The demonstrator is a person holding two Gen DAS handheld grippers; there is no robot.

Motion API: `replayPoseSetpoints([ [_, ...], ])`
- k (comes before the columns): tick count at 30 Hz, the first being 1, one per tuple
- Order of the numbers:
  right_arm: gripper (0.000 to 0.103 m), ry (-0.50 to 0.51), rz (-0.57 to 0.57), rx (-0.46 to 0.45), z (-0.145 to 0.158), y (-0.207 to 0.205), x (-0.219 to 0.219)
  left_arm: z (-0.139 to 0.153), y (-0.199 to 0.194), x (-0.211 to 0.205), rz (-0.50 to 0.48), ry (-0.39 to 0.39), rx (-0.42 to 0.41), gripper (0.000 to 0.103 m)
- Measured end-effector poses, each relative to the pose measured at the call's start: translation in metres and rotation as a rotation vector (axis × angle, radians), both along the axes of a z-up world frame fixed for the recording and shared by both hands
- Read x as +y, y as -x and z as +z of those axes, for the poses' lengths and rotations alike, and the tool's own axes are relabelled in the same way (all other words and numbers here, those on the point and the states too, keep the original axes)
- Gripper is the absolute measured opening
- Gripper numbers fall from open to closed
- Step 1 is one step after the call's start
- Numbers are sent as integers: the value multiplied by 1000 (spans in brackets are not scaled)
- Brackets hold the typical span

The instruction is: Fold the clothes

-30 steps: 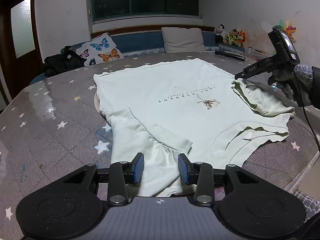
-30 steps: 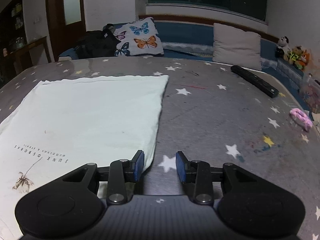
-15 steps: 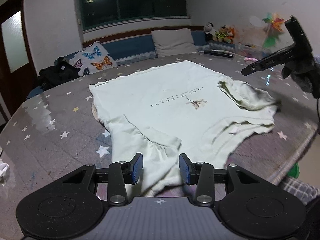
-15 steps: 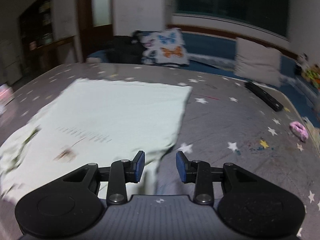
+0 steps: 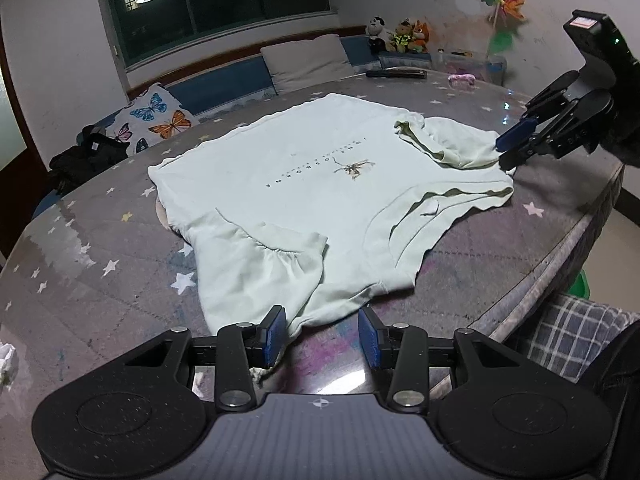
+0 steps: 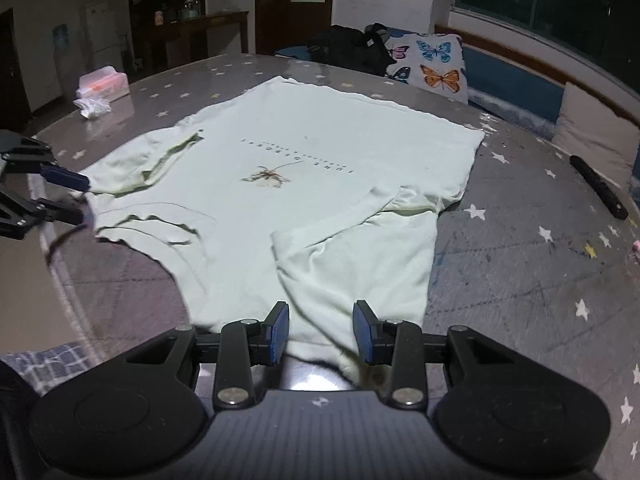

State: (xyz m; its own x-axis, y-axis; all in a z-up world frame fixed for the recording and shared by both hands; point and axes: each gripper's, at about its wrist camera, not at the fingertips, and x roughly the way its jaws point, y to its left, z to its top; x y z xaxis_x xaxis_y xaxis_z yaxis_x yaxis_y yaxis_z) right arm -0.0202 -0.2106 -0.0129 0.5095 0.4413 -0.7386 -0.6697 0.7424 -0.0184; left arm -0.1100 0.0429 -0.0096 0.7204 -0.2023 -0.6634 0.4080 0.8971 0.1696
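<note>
Left wrist view first: the pale green t-shirt is lying spread out on the round worktop, which has a grey star-print cover. Printed side is up, with a line of text and a little brown insect graphic. One sleeve is folded in over the body near the camera, the other sleeve is bunched up on the far right. The left gripper sits right at the near edge of the shirt, jaws apart, and the cloth edge is by the left pad, but nothing looks pinched. Over on the right the right gripper is at the bunched sleeve, its blue pads parted with the fabric edge right at the tips. Can't tell if it's actually grabbing it from here. Background has a butterfly pillow and some plush toys.

Right wrist view: same t-shirt seen from the other side. The right gripper has its jaws released, with the sleeve cloth running between and under the pads and no squeeze that I can see. The left gripper shows at the left edge by the other sleeve, jaws open. A black remote lies on the worktop well apart from the shirt, on the right
</note>
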Motion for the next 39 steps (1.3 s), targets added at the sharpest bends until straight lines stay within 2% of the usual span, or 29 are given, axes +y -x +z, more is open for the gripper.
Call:
replayPoseSetpoints([
  [7,46,32,51,4,-6,3,0,-3,-3,2,-22,-45,-9,44],
  [13,46,45,56,-4,-5,-1,-1,-5,-6,2,-48,-92,-29,46],
  [17,45,55,60,-13,-7,-2,1,-4,-14,8,-71,-71,-10,46],
  [20,40,56,57,-10,-7,-4,0,-4,-21,16,-91,-25,22,42],
  [22,32,58,45,-15,-6,-5,-1,-4,-27,20,-89,-10,34,32],
  [24,24,59,28,-20,-6,-7,-3,-2,-31,23,-83,-5,40,17],
  [28,24,64,33,-24,-6,-6,-4,-1,-31,20,-80,-24,34,14],
  [31,28,66,54,-26,-6,-4,-4,-2,-26,14,-87,-63,11,19],
  [34,28,67,54,-39,-8,-2,-3,-3,-25,14,-84,-67,9,20],
  [36,26,63,43,-45,-8,-2,-2,-3,-27,15,-80,-65,15,20],
  [39,14,73,16,-76,-10,-1,0,-3,-30,13,-64,-63,15,13],
])
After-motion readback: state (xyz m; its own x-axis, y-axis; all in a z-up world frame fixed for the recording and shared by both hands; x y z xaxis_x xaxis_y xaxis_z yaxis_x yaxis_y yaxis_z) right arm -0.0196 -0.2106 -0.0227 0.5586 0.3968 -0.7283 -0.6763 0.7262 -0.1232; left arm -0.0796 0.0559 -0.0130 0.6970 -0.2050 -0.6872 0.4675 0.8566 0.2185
